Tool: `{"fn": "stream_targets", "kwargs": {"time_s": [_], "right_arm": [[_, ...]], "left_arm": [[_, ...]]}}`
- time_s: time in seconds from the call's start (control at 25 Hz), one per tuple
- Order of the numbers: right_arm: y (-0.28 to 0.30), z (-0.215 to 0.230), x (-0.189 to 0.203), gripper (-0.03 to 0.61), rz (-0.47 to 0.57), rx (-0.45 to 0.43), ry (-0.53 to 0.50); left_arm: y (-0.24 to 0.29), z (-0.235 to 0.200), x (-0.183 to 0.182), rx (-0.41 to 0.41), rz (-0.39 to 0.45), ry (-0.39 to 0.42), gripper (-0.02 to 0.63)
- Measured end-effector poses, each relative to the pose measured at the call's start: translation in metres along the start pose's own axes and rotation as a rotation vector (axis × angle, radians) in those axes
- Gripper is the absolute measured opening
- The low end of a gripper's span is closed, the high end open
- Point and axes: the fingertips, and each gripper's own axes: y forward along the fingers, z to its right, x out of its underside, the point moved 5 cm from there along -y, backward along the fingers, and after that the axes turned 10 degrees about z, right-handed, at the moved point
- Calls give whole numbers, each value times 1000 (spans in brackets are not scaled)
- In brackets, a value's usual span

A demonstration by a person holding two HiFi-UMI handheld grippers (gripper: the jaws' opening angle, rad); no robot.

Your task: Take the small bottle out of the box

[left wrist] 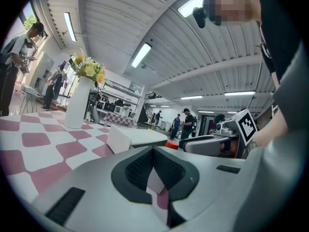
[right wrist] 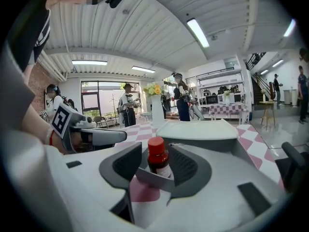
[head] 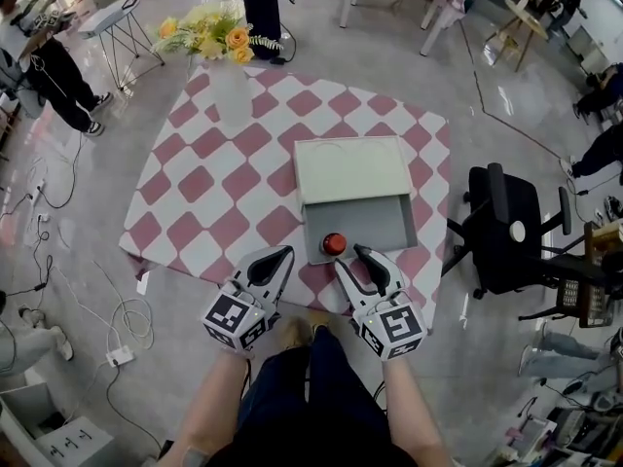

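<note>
Red-capped bottle, head view: we see the small bottle standing upright in the near left corner of the grey box, inside its open tray.
Box lid, head view: the pale lid covers the far part of the tray. The box sits on a pink-and-white checked tablecloth.
Right gripper, head view: the right gripper is at the table's near edge, its tips just beside the bottle on our side of it.
Left gripper, head view: the left gripper lies left of the bottle, near it but apart, and outside the box.
Vase, head view: a white vase with yellow flowers stands toward the table's far side, well apart from the box.
Jaws, left gripper view: we find the tips pressed together with nothing between them. Only checked cloth shows beneath.
Box, left gripper view: the box lies ahead and to the right. A sliver of the red cap shows past it, with the right gripper beyond.
Jaws, right gripper view: we see them spread wide.
Bottle, right gripper view: the bottle stands upright in line with the gap, at the tips. A clear gap shows beside one pad, and at the other we cannot tell whether it touches.
Box wall, right gripper view: the box's near corner crosses in front of the bottle's base.
Lid, right gripper view: the lid lies flat behind the bottle.
</note>
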Motion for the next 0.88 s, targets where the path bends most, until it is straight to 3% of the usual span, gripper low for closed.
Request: {"fn": "stream_targets", "kwargs": {"time_s": [0.88], "right_arm": [[38, 8, 16, 178, -76, -48, -42]], "left_arm": [[13, -20, 14, -56, 0, -17, 2]]}}
